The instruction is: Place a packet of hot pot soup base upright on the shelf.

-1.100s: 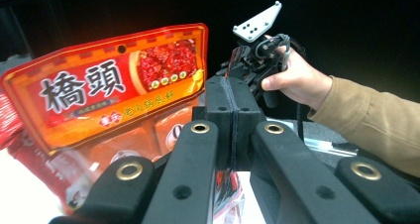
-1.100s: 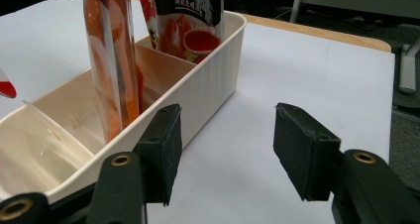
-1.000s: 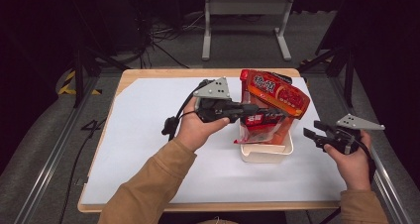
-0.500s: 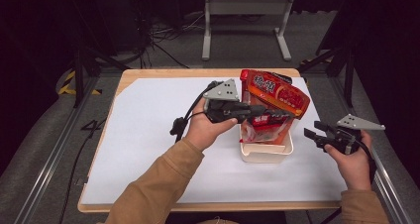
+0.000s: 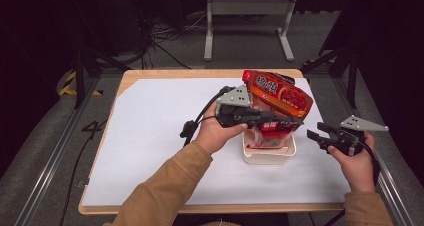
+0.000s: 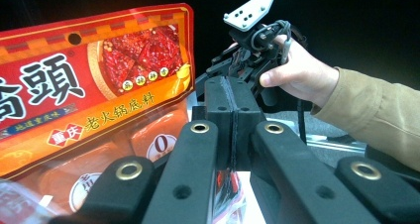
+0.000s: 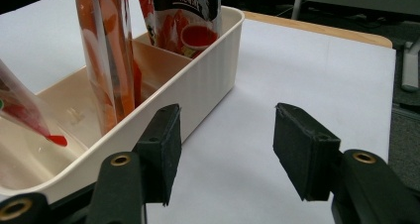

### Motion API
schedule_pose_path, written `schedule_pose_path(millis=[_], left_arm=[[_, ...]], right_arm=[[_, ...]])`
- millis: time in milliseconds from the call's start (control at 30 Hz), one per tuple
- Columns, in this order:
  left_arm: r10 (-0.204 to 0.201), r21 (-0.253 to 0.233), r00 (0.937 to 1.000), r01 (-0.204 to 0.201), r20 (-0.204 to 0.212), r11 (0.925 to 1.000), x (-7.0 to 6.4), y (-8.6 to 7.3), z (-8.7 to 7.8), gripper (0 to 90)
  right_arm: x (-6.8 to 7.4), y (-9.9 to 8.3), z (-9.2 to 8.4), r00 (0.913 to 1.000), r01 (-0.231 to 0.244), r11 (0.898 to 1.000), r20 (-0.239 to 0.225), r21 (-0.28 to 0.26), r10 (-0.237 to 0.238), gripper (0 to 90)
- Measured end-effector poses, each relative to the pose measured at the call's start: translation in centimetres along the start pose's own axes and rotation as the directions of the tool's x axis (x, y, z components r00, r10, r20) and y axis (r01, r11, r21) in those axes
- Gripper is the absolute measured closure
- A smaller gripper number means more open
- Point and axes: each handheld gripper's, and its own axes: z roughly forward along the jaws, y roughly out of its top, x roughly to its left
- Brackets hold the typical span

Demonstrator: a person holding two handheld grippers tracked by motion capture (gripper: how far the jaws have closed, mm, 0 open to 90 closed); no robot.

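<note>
Left gripper [image 5: 295, 122] clamped on a red packet [image 5: 272, 128], lowering it into the white bin [image 5: 267, 156] below; right gripper [image 5: 312, 135] wide, empty, beside bin. Next: seat, release.

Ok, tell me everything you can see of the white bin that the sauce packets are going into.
The white bin is a low, oblong tub, apparently plastic, with a ribbed outer wall and a smooth rolled rim. An inner divider splits it into compartments. It sits flat on the white sheet at the right of the table, ahead of the open right gripper, which does not touch it. Red sauce packets stand upright inside, and the left gripper is over it, shut on a packet's edge.
</note>
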Motion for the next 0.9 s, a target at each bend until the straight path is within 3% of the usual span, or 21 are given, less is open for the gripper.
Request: schedule_pose_path(millis=[900], left_arm=[[-0.049,0.032,0.9987,0.049,0.013,0.9983,1.1,-3.1,2.7,89.8]], right_arm=[[-0.2,-0.3,0.2,0.9999,-0.012,1.000,-0.005,0.009,0.012,43.5]])
